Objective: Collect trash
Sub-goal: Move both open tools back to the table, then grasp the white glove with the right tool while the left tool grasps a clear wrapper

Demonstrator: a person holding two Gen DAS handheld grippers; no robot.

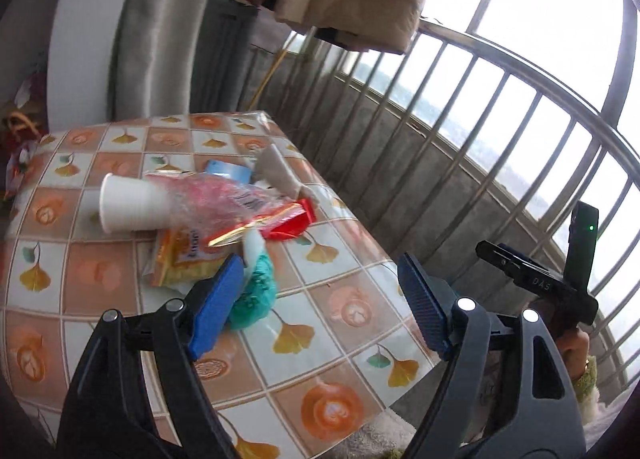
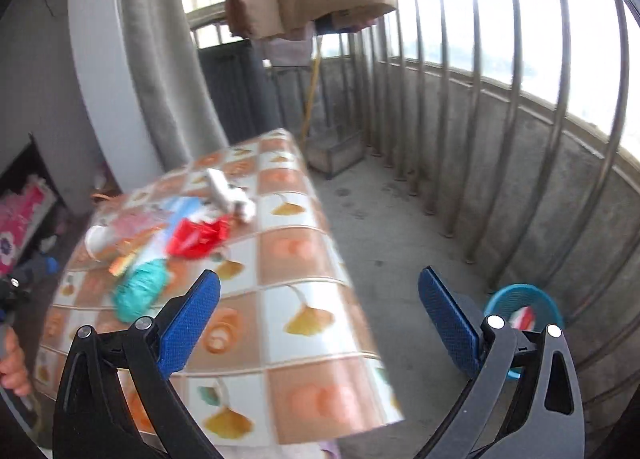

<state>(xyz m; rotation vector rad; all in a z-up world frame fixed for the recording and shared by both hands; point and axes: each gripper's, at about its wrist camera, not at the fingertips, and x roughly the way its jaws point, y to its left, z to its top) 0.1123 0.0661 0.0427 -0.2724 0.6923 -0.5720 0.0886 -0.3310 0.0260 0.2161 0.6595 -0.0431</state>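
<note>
Left wrist view: left gripper [image 1: 320, 299] wide and empty above tabletop [image 1: 340, 323] litter; right gripper [image 2: 320, 319] wide, empty, teal basket [image 2: 520, 299] on floor.

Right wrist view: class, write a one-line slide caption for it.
Open right tool hangs over the tiled table, trash pile ahead, blue basket on the balcony floor.

Tile-patterned table [image 1: 352, 323] with white cup [image 1: 128, 203], teal bag [image 1: 254, 295], red wrapper [image 1: 294, 221].
</note>
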